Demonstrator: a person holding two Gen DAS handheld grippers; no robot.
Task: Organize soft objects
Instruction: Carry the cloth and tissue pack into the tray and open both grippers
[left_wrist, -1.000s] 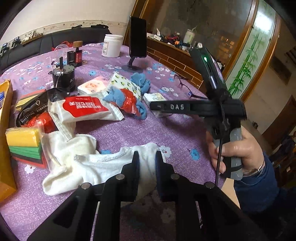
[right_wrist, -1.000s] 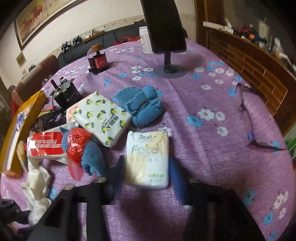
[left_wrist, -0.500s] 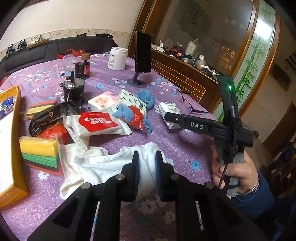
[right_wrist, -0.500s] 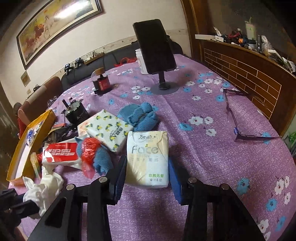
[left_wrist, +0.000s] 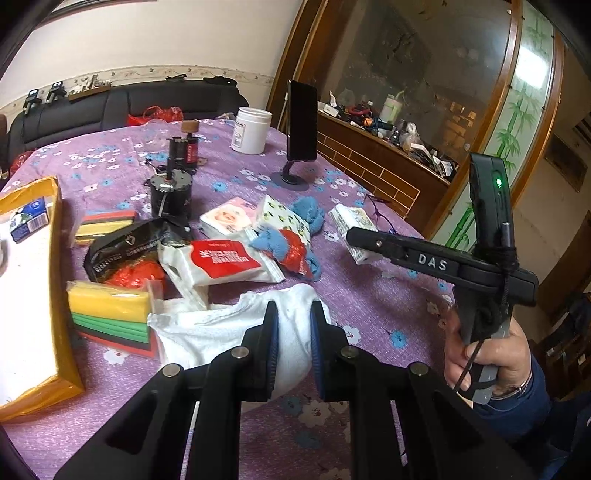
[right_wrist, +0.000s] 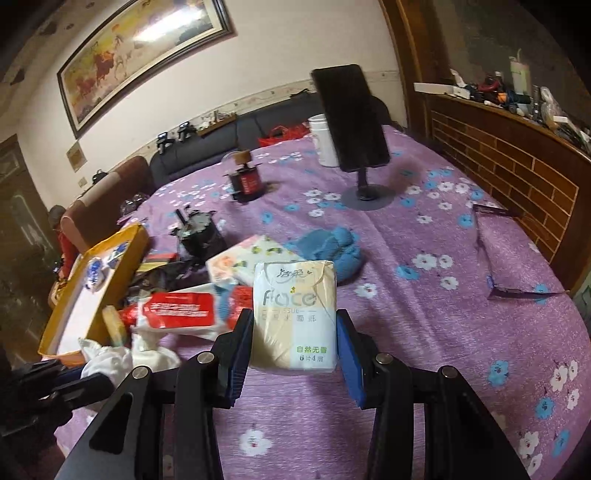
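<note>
My left gripper (left_wrist: 293, 325) is shut on a white cloth (left_wrist: 221, 332), whose pinched fold hangs between the pads while the rest trails left on the purple tablecloth. In the right wrist view my right gripper (right_wrist: 294, 338) is shut on a pale tissue pack (right_wrist: 294, 314) printed "Face", held lifted off the table. The same pack (left_wrist: 351, 225) shows in the left wrist view at the tip of the right gripper, which a hand (left_wrist: 484, 354) holds. A blue knitted cloth (right_wrist: 332, 251) lies behind the pack.
A yellow-rimmed box (left_wrist: 55, 295) stands at the left. Stacked coloured foam sheets (left_wrist: 110, 317), a red-and-white wipes pack (left_wrist: 221, 262), patterned tissue packs (left_wrist: 277, 218), a black bag, small motors, a white jar (left_wrist: 251, 129), a phone on a stand (right_wrist: 351, 122) and glasses (right_wrist: 491, 258) crowd the table.
Both grippers have risen. The tissue pack has come up off the table in the right gripper, and the white cloth's fold has lifted with the left gripper.
</note>
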